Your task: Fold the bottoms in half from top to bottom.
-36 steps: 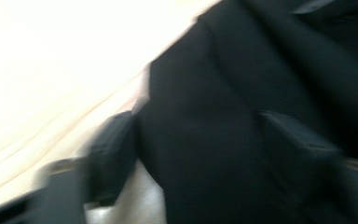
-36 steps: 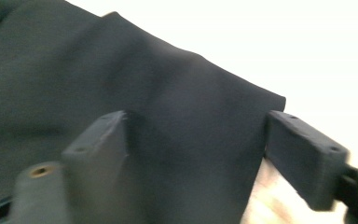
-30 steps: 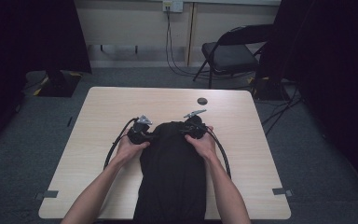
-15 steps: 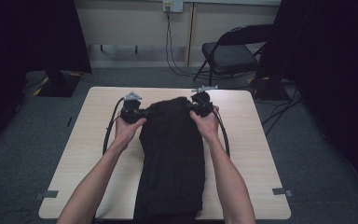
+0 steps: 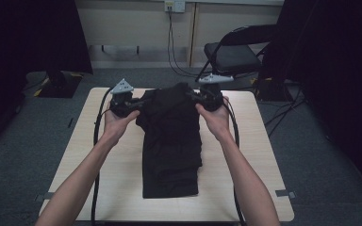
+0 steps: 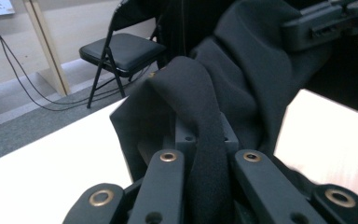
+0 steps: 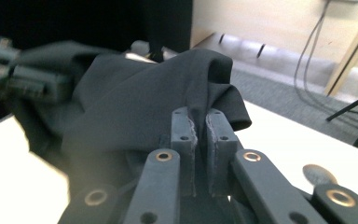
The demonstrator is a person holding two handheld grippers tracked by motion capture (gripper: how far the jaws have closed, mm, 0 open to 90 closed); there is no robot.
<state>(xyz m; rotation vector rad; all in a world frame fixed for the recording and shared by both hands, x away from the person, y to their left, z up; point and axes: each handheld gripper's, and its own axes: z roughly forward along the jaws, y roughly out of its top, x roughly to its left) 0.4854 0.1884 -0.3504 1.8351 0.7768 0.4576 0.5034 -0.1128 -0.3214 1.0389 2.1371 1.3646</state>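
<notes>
Both grippers, left (image 5: 139, 104) and right (image 5: 192, 96), fingers clamping the black cloth (image 5: 171, 141), are lifting it higher toward the table's (image 5: 259, 155) far edge.

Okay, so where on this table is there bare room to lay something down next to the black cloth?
Bare wood runs down both long sides of the table, between the black cloth and each edge, the right strip wider. The far end is crowded: left gripper and right gripper pinch the cloth's top there, and cables trail along both forearms.

text: none legible | labels: none | numbers: none
</notes>
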